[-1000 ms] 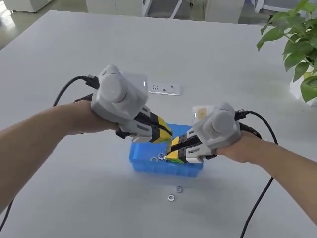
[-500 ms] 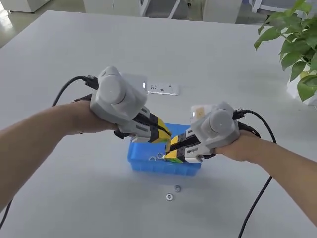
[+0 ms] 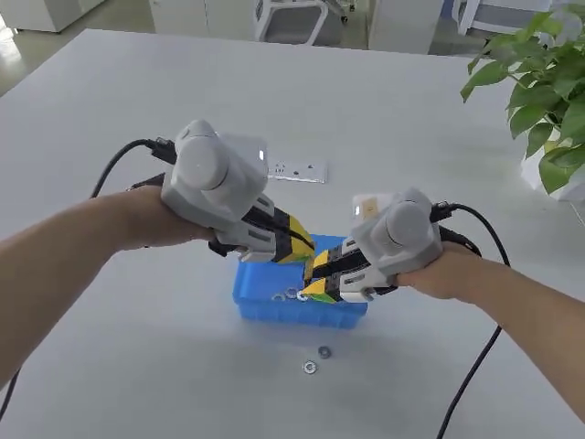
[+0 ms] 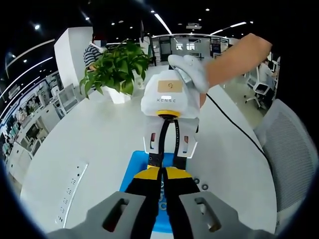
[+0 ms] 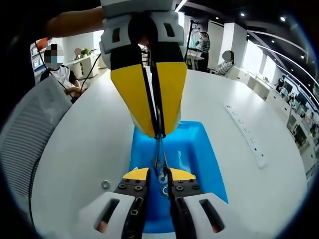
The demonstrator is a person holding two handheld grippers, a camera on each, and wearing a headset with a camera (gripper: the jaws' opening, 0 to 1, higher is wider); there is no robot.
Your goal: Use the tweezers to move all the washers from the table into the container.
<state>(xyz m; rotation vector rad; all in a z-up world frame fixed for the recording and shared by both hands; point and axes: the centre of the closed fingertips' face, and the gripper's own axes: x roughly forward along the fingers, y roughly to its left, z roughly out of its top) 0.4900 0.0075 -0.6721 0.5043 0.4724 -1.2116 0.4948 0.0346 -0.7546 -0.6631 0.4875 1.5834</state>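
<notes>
Almost nothing has changed in the last second. My headset tipped a bit, so the head view slid, but both grippers are parked over the container [image 3: 251,309] just as they were. The two washers [image 3: 324,352] on the table [image 3: 119,366] sit where they did, just outside the container's near wall, close together. A few washers [image 3: 288,295] lie inside the container, under the tips. My read: I'm in the drop phase over the container, no new pickup has started, and two washers are left to fetch, so the task is partly done.

Fingers:
- **Left gripper** [image 3: 306,249] reaches over the container's far rim. In the right gripper view its yellow fingers [image 5: 172,94] are clenched on the tweezers [image 5: 159,147], with only the thin metal between them. The left gripper view also shows the jaws nearly together.
- **Tweezers** run from the left gripper down toward the container floor, tips low inside the container.
- **Right gripper** [image 3: 315,282] is over the container's near-right part. Its jaws are narrow, one either side of the tweezer tips. I can't tell whether they are pressing the prongs or standing just off them.
- I can't tell whether a washer is pinched in the tips. Something small and round shows there, but it may be lying on the floor of the container.
</notes>
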